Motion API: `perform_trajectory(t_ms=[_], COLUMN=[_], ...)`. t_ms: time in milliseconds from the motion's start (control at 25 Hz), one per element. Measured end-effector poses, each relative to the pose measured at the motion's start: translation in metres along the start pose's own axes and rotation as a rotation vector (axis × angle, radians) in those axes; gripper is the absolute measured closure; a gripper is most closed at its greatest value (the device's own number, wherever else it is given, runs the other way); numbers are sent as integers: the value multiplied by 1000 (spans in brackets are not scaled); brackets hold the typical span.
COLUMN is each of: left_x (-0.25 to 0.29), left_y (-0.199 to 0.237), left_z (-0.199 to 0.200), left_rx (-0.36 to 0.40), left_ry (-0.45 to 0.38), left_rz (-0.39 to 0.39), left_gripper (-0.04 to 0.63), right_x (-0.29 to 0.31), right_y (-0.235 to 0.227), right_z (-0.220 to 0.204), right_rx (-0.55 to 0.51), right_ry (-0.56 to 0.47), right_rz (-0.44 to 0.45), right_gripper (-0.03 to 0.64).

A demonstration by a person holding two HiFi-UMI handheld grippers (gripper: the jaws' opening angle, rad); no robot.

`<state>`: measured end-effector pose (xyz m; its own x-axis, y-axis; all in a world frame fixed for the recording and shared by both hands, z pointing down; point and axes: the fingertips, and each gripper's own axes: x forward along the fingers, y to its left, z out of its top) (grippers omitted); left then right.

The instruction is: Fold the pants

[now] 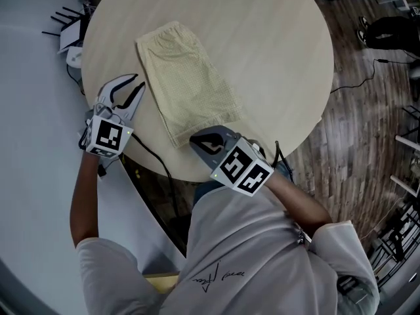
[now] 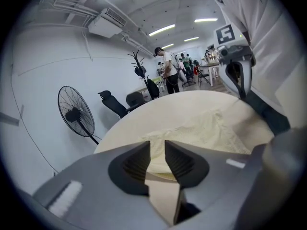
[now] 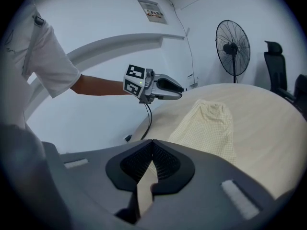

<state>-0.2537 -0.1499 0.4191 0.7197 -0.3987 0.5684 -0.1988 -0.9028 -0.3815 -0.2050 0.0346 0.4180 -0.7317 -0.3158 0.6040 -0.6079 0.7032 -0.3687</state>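
Pale yellow pants (image 1: 187, 84) lie folded into a long flat strip on the round beige table (image 1: 275, 58), running from the far left toward the near edge. My left gripper (image 1: 136, 83) hovers just left of the strip, jaws open with nothing between them; in the left gripper view (image 2: 157, 145) the pants (image 2: 206, 131) lie beyond its tips. My right gripper (image 1: 195, 138) sits at the strip's near end, shut and empty; in the right gripper view (image 3: 152, 142) the pants (image 3: 211, 123) lie ahead and the left gripper (image 3: 158, 87) hangs over the table's edge.
A black cable (image 1: 154, 156) hangs off the table's near edge. A standing fan (image 2: 74, 114), an office chair (image 2: 112, 104) and a coat rack (image 2: 139, 71) stand beyond the table's far side. Wooden floor (image 1: 367, 110) with cables lies at the right.
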Motion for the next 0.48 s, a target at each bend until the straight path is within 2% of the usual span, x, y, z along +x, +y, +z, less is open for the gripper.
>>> perform_trajectory(t_ms=[240,480], left_x=[-21,-45], left_y=[-20,-47], left_z=[17,15], left_rx=[-106,-282], left_ry=[-28,-27], left_rz=[85,176], left_gripper=[468,495], right_x=[-26,-49], right_y=[2,-2], right_z=[8,4], right_rx=[-22,-6], right_ry=[-54,-88], right_rz=[-54,-117], right_gripper=[621,621])
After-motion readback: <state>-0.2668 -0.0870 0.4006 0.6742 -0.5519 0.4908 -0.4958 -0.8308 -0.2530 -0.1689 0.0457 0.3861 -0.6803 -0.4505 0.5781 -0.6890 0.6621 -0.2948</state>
